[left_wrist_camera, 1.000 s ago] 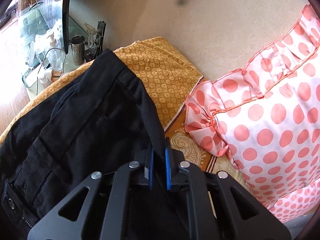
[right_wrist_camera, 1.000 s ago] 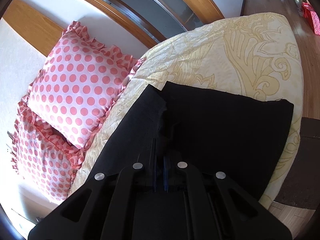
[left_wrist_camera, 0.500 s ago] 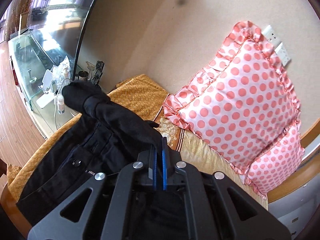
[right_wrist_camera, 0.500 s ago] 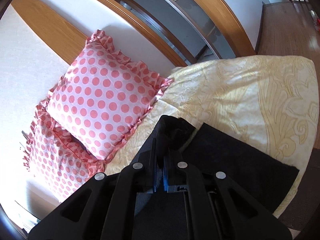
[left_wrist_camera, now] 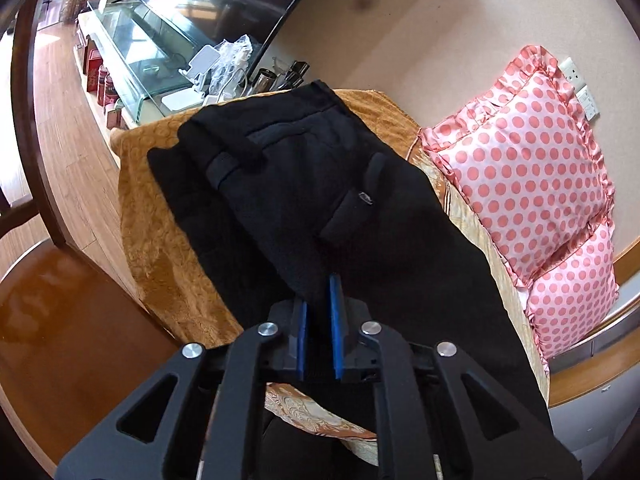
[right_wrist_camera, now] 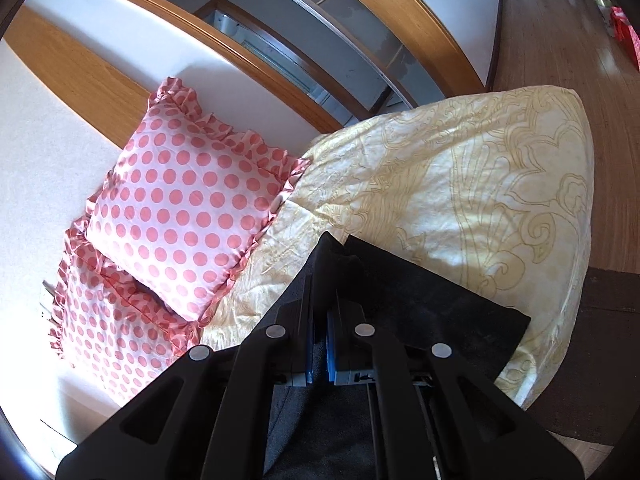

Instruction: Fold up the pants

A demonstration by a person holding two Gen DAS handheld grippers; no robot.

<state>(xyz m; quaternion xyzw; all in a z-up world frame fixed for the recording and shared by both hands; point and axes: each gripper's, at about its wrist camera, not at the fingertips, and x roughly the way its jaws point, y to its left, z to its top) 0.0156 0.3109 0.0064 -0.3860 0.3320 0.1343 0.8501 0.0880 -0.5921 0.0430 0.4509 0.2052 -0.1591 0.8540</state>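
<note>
so, the bed [right_wrist_camera: 460, 184] under its pale yellow patterned cover fills your right wrist view from 12 to 4 o'clock; two pink polka-dot pillows [right_wrist_camera: 188, 216] lean at 9 o'clock; the black pants [left_wrist_camera: 320, 184] lie over the orange cover [left_wrist_camera: 160, 240] in your left wrist view, waistband toward 11 o'clock, back pocket near centre; your left gripper [left_wrist_camera: 319, 304] has its jaws opening with a fold of pants between the blue pads; your right gripper [right_wrist_camera: 320, 312] is pinching a raised corner of the pants.
</note>
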